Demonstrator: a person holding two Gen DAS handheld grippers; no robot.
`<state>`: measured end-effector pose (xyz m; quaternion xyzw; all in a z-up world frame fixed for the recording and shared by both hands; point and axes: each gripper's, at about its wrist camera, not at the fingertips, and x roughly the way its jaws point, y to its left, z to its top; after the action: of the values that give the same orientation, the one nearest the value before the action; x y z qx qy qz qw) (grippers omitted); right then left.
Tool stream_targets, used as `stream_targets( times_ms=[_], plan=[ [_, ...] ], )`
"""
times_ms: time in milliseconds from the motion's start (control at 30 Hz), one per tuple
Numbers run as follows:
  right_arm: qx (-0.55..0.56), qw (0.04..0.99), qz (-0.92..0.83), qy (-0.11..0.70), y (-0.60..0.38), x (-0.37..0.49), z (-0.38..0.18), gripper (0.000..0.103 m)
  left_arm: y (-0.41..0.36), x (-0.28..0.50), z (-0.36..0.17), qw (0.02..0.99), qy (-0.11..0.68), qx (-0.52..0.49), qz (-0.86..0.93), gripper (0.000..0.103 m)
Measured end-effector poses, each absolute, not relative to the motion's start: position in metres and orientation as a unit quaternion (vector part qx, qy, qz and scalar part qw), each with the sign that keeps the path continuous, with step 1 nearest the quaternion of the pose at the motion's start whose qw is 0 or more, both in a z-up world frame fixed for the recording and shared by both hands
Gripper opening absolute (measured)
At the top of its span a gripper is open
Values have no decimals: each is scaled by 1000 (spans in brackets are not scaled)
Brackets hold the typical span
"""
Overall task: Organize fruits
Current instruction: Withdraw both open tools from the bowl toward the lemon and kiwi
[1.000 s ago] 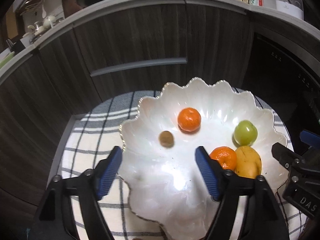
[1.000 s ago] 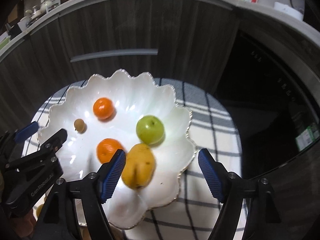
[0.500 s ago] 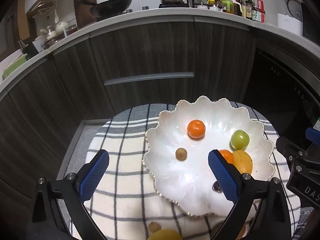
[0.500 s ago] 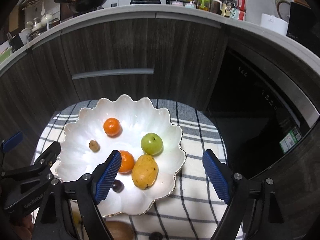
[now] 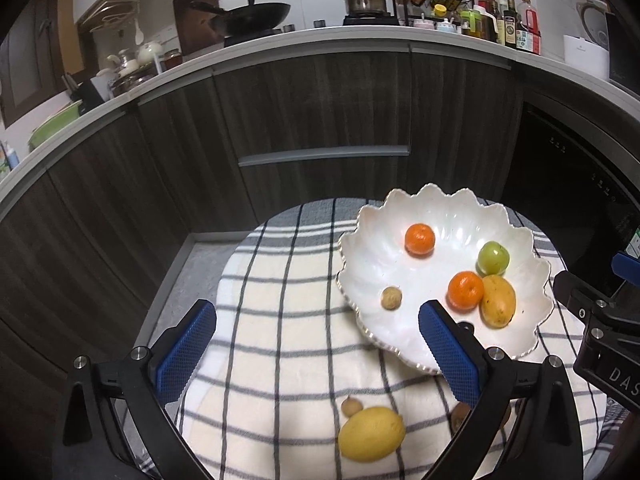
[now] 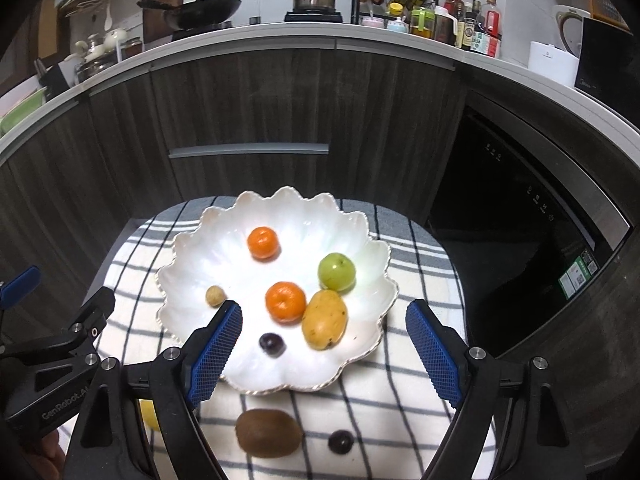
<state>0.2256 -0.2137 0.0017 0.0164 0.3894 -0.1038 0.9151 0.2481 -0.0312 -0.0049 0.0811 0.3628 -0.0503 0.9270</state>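
Left wrist view: we see the left gripper (image 5: 316, 340) with its jaws spread wide and nothing between them, raised above a round table covered by a white cloth with grey checks (image 5: 280, 320). The scalloped white bowl (image 5: 360, 236) sits on the far right part of the cloth. Inside it we count a tangerine (image 5: 419, 238) toward the back, a green round fruit (image 5: 493, 257) to its right, a second tangerine (image 5: 465, 291) touching a yellow mango (image 5: 498, 301), and a small brown round fruit (image 5: 391, 298) apart on the left. On the cloth near the lens lie a lemon (image 5: 371, 433) and a small brown fruit (image 5: 352, 405) touching it. Behind the table runs a curved front of dark wood cabinets (image 5: 312, 112) under a pale countertop (image 5: 280, 40) bearing a wok (image 5: 256, 14), a saucepan (image 5: 366, 2) and a rack of bottles (image 5: 496, 20).

Right wrist view: we see the right gripper (image 6: 324, 344), jaws likewise fully apart and holding nothing, above the bowl's near rim. Here the bowl also shows a dark grape (image 6: 271, 344) near its front. On the cloth in front of the bowl lie a kiwi (image 6: 268, 433) and, just to its right, a second dark grape (image 6: 341, 441). A black oven front (image 6: 520, 216) stands to the right of the cabinets.
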Motion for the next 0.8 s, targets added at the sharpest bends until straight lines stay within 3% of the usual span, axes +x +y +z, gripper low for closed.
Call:
stream_targets(
  times_ms=[800],
  plan=[
    [30, 905, -107, 410, -218, 181, -48, 85, -36, 206, -71, 908, 410, 77, -42, 103]
  ],
)
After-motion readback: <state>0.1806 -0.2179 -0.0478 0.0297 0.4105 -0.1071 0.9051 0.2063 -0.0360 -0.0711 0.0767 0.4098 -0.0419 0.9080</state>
